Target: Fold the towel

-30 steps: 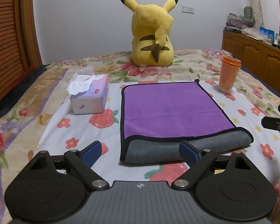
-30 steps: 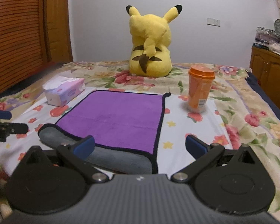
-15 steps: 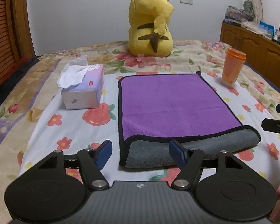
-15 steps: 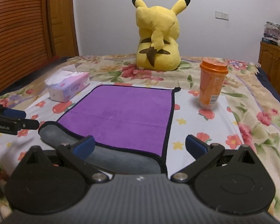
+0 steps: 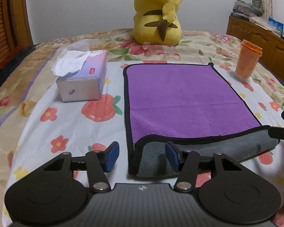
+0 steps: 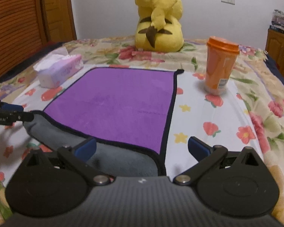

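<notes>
Purple plush towel [image 5: 181, 98], lying on the bed [image 5: 70, 126] with its grey near edge rolled back, looks soft, light and floppy, best pinched at the near corners that each released hand-held gripper [image 5: 140, 156] [image 6: 141, 148] straddles.

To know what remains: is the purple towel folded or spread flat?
Mostly spread. The towel lies flat, purple side up; only its near edge curls, showing grey.

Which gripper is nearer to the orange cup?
Right. The right gripper is at the towel's near right corner, on the side where the orange cup stands. The left gripper is at the near left corner, farther away.
</notes>
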A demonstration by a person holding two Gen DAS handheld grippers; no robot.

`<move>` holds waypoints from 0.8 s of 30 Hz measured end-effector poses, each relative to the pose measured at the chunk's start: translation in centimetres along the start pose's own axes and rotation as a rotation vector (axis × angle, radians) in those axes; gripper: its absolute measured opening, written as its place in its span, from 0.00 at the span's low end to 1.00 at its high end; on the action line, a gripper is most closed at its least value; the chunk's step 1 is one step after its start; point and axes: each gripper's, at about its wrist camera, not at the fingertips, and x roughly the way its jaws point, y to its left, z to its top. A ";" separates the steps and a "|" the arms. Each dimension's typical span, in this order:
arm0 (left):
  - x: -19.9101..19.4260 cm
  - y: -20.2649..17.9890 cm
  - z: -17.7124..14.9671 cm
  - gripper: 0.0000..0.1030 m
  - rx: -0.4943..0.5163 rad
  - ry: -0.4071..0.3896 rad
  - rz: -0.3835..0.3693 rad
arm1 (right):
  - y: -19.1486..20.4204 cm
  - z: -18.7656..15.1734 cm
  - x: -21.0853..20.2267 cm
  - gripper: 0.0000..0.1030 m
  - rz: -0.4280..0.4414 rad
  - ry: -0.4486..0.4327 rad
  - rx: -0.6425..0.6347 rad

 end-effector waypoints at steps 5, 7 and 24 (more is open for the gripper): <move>0.7 0.1 0.1 0.45 -0.013 0.013 -0.037 | -0.3 -0.2 0.8 0.99 0.026 0.054 0.005; 0.9 0.1 0.1 0.41 -0.011 0.019 -0.045 | -0.4 -0.3 0.9 0.99 0.041 0.068 0.012; 1.7 0.1 -0.6 0.28 0.014 0.079 -0.040 | -1.9 -0.4 2.0 0.78 0.121 0.196 0.058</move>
